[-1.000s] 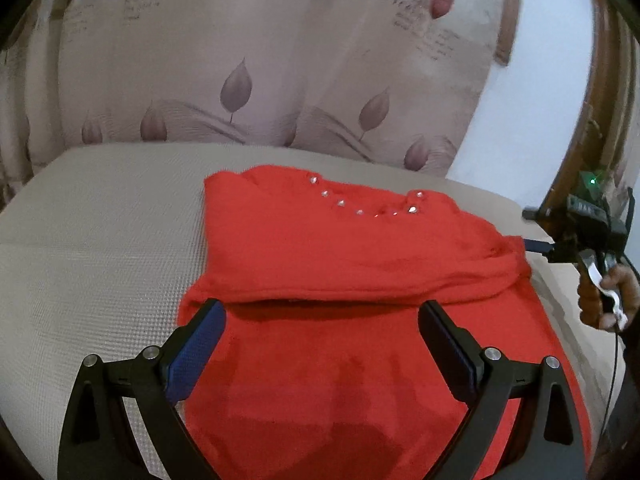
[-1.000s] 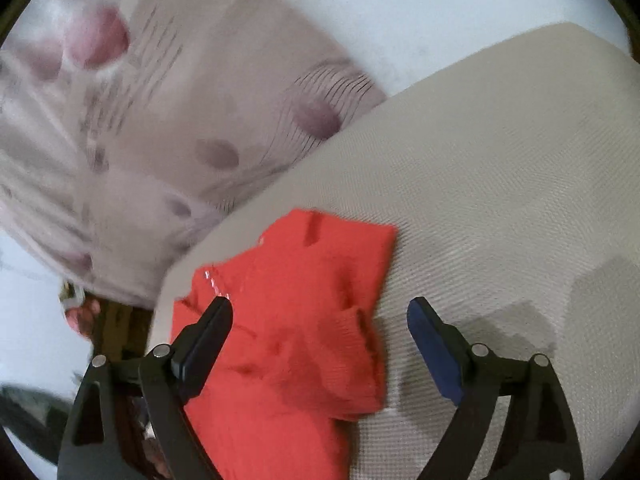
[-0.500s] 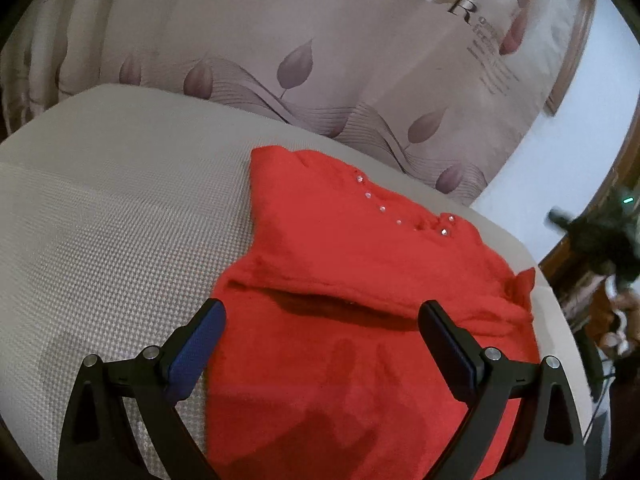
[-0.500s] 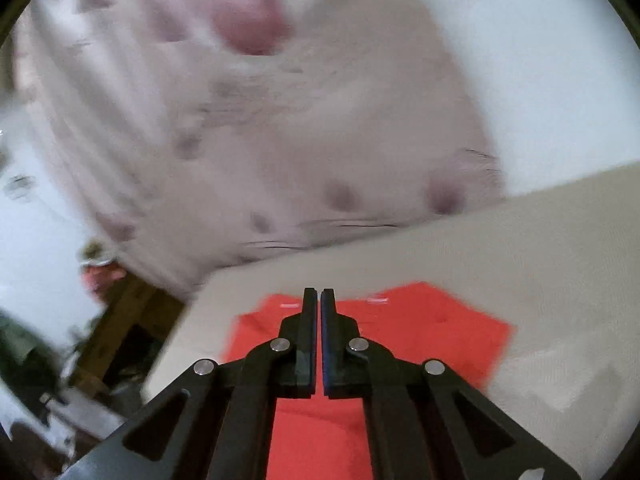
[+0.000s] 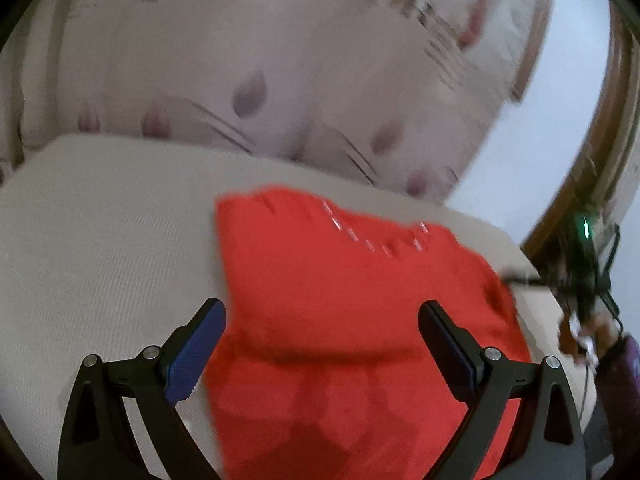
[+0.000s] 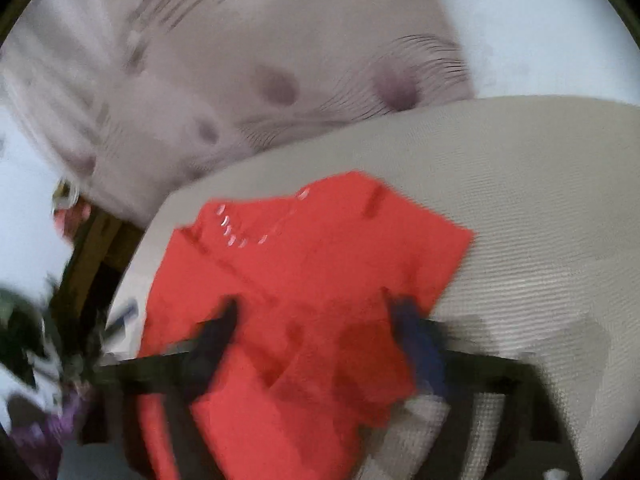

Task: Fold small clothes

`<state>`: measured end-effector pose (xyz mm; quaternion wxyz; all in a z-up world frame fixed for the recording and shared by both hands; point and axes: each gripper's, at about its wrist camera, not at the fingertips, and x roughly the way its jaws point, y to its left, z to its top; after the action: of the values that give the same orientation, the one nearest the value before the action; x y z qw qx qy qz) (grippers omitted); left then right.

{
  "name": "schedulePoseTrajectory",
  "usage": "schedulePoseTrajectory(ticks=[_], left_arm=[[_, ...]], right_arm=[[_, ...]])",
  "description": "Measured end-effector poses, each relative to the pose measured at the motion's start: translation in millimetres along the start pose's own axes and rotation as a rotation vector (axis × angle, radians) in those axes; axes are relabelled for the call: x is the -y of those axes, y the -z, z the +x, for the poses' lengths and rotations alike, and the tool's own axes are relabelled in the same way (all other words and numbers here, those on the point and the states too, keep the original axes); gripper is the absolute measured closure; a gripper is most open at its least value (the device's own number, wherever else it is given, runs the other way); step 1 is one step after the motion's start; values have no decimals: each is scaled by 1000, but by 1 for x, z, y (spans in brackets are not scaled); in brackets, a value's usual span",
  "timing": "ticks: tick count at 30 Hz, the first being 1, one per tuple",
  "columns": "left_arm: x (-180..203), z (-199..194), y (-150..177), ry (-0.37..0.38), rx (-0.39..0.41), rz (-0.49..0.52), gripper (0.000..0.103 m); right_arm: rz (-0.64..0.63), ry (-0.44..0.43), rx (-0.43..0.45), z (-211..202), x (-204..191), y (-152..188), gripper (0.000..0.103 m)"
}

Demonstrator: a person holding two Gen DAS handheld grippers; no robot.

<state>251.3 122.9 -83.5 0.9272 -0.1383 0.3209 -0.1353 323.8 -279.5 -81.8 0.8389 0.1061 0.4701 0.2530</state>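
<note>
Beige woven fabric covers the surface, with a leaf-printed curtain hanging behind it. On that surface lies the red top, its studded neckline at the far side and one fold already crossing its middle, a soft ridge casting a shadow across the cloth.

At the left, the left gripper hovers over the near half of the top, fingers spread wide with nothing between them; its blue pad sits just beside the garment's left edge. Further right, the right gripper is motion-blurred above the folded sleeve area, its fingers apart and apparently empty.

The step in hand looks like the next fold. To do it well, each gripper should probably pinch a near corner through all layers, lift evenly, and carry the hem toward the neckline without dragging the ridge askew. The soft cloth may slip, so a deep bite seems wise.
</note>
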Motion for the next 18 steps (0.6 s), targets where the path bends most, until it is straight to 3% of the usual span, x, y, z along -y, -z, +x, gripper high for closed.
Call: schedulePoseTrajectory(ticks=[2, 4, 10, 11, 12, 16, 18], left_arm=[[-15, 7, -20, -30, -4, 14, 6], [-24, 17, -33, -63, -15, 20, 6], [-4, 42, -62, -76, -8, 101, 6], [2, 48, -63, -94, -9, 126, 6], [5, 56, -64, -120, -15, 143, 6], [8, 80, -51, -165, -66, 182, 6], [5, 92, -42, -208, -91, 197, 6]], right_arm=[[-29, 44, -56, 9, -4, 1, 93], [-49, 69, -53, 11, -10, -1, 95], [-2, -156, 258, -54, -32, -35, 96], [-4, -167, 273, -56, -29, -39, 96], [-1, -143, 268, -52, -22, -39, 96], [152, -63, 67, 10, 34, -21, 96], [213, -66, 42, 21, 54, -9, 96]])
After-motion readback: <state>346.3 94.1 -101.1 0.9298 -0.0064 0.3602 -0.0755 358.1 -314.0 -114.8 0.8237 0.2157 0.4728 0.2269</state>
